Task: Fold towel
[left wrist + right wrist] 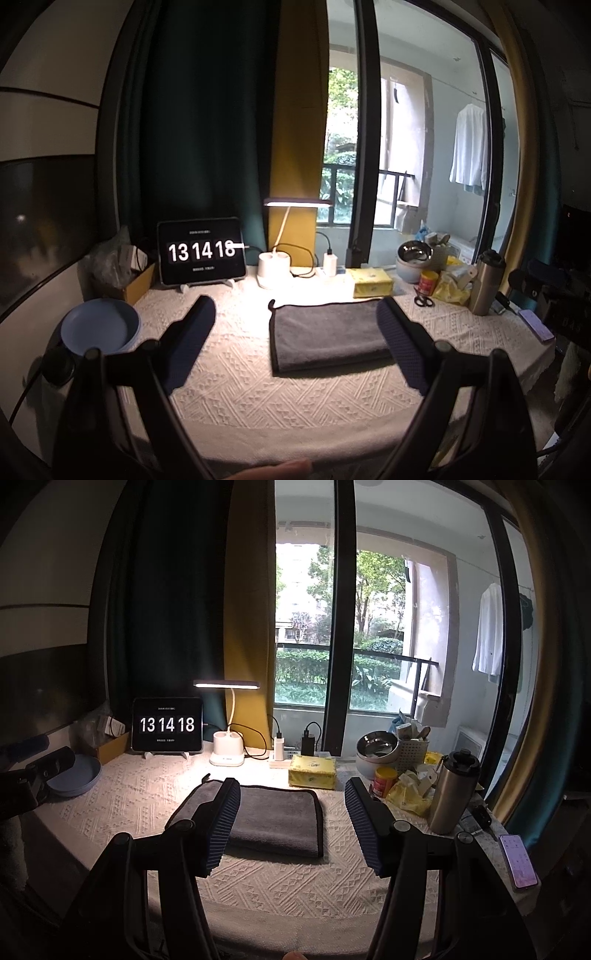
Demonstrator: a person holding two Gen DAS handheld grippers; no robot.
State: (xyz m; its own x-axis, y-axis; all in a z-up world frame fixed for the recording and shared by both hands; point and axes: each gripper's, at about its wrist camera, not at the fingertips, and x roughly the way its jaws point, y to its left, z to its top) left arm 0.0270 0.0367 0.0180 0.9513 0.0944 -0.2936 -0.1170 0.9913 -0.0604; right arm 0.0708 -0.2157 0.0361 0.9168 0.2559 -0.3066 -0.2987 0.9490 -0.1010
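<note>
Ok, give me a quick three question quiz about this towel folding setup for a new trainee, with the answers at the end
1. True or false: the grey microfibre towel is gripped by the right hand-held gripper.
2. Which object sits closest behind the towel's far edge? A) yellow tissue pack B) round blue plastic plate C) stainless steel flask
3. Fill in: the jaws of the left hand-held gripper are ____.

Key: 1. False, it lies flat on the white textured tablecloth, with both grippers open and clear of it. 2. A. 3. open.
</note>
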